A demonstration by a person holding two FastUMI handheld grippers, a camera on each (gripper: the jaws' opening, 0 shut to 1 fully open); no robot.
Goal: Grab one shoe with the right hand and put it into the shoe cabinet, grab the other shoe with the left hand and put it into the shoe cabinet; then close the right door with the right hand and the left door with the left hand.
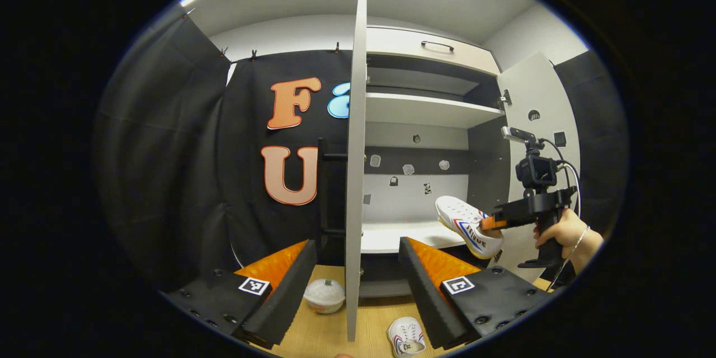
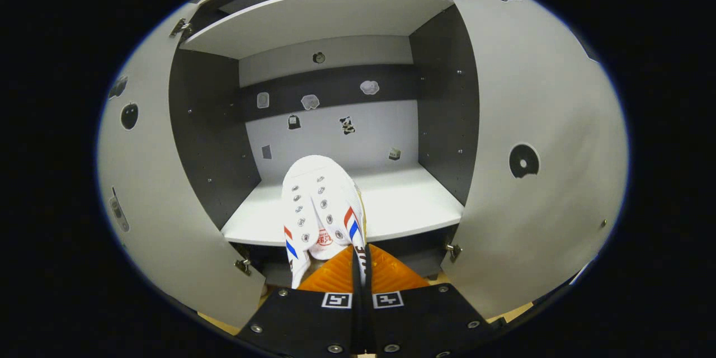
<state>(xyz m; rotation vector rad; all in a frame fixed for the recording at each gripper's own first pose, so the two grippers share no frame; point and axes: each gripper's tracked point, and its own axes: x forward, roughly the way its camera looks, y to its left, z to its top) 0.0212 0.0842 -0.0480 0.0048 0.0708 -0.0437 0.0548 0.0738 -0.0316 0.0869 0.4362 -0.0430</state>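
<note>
The right gripper is clamping a white shoe by the heel side wall, with the two fingers pressed nearly together on the thin canvas. The shoe is sticking out straight ahead of the jaws, toe pointing into the cabinet, hanging above the front edge of the lower shelf. To either side of the jaws the left door and right door are standing wide open.

In the left gripper view, the left gripper is hanging with its fingers spread wide and nothing between them. The edge of the left door is running up right between the jaws, ahead of them. Below the jaws, on the wooden table, the second shoe is lying just inside the right finger, and a small lidded bowl is sitting beside the left finger. Ahead and to the right of the jaws, the right gripper, held by a hand, is carrying the white shoe tilted, toe up, at the cabinet opening by the right door.
</note>
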